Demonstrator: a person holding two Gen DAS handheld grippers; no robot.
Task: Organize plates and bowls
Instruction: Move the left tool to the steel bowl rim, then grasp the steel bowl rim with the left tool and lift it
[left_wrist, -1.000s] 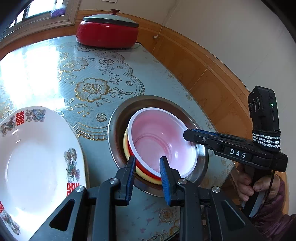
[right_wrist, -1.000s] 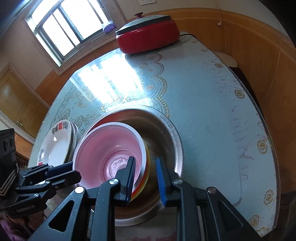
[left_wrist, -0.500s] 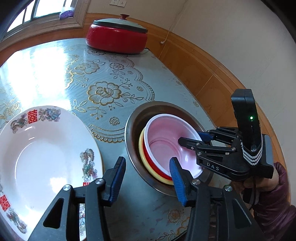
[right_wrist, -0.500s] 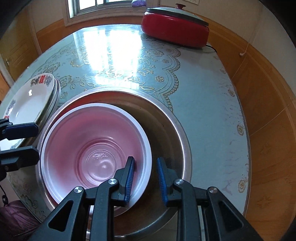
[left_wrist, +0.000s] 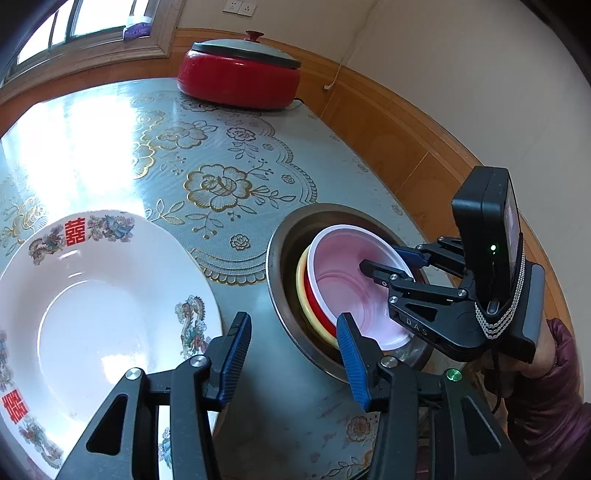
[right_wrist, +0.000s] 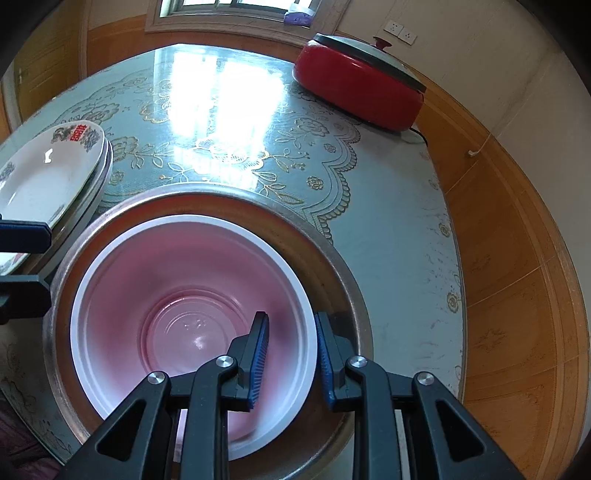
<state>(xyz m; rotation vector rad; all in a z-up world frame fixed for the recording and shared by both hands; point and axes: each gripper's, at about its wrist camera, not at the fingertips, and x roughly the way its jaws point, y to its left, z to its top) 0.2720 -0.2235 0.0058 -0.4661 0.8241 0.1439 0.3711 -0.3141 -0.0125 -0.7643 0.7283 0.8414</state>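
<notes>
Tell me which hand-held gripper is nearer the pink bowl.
Right. The right hand-held gripper straddles the pink bowl rim, one finger inside, one outside. The left hand-held gripper sits beside the steel basin, jaws open on nothing.

left gripper (left_wrist: 291, 360) released bowls (left_wrist: 354, 284), opened

Two stacked plates (right_wrist: 55, 173), three nested plastic bowls (left_wrist: 354, 288), one steel basin (right_wrist: 343, 273), one red cooker (left_wrist: 238, 75)

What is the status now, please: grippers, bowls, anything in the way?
Left gripper open, empty, above the table between plate and metal basin. Right gripper straddles pink bowl rim, grip unclear. Bowls nested in basin. Nothing in the way.
</notes>
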